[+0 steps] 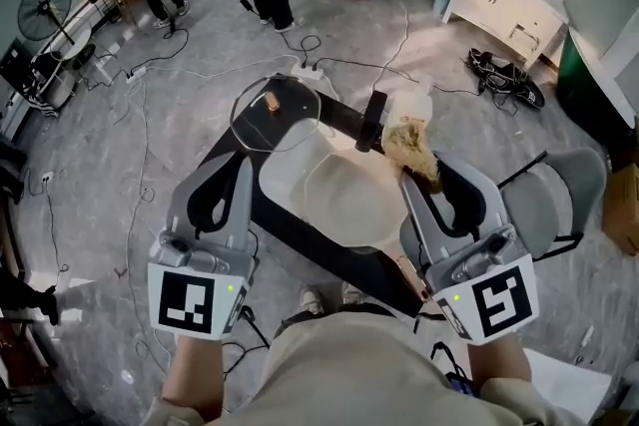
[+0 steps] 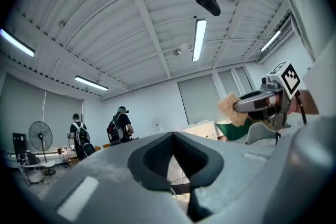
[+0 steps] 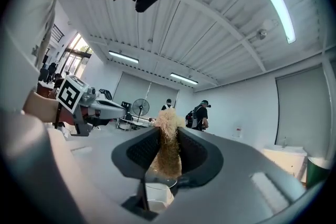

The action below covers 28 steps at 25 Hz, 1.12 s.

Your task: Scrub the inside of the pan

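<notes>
Jaws: left gripper (image 2: 173, 136) fully closed | right gripper (image 3: 168, 131) clamped on scrubber (image 3: 167, 157)

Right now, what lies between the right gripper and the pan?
A tan scrubber, pinched in the right gripper's jaws, sits at the pan's rim in the head view; the right gripper view confirms the grip.

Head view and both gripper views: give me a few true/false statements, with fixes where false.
1. The right gripper grips a tan fibrous scrubber. True.
2. The glass lid covers the white pan. False: the lid is off, at the pan's far left side, and the pan's inside is exposed.
3. The left gripper has its fingers spread wide. False: they are shut.
4. A standing fan is in the room. True.
</notes>
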Tool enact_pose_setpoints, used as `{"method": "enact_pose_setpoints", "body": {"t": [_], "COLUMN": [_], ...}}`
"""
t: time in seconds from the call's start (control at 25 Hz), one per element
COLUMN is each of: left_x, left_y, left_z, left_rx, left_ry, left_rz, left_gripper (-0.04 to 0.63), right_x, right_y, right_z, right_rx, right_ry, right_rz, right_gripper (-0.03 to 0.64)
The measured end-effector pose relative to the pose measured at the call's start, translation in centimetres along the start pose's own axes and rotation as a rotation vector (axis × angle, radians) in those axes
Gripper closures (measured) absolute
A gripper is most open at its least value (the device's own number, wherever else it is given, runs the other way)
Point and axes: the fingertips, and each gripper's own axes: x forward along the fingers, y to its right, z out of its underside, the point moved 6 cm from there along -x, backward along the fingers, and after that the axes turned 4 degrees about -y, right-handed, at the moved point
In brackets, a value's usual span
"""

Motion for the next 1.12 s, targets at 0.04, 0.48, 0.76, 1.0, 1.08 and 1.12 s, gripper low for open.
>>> {"method": "enact_pose_setpoints", "body": {"t": [0.04,0.48,0.76,1.0,1.08,1.12], "left_x": [-0.2,-2.5,-2.1,-2.0,-2.1,-2.2], "left_y": [0.1,2.0,3.7,5.0,4.9,4.9], "left_z": [-0.2,-1.7,0.9,3.7,4.3,4.5], "left_rx": [0.002,0.006,0.023,-0.009,-0.034,-0.045], "left_ry": [0.005,0.068,-0.025,-0.105,-0.118,-0.123], "left_rz": [-0.005,0.018,0.036,0.047,0.042,0.04], "left_gripper": [0.592,0.594,0.594,0.594,0.594,0.594], "right_x": [-0.3,-3.7,-4.1,-4.0,-3.9,-3.9], "right_y": [0.0,-0.9,-1.3,-1.7,-1.7,-1.7], "right_z": [-0.4,-1.9,0.4,3.5,4.1,4.2], "right_rx": [-0.001,0.036,0.071,0.096,0.105,0.109], "right_ry": [0.011,0.063,0.006,-0.075,-0.088,-0.091], "right_rz": [0.005,-0.019,-0.024,-0.021,-0.017,-0.017], "right_gripper": [0.512,0.512,0.513,0.514,0.513,0.514]}}
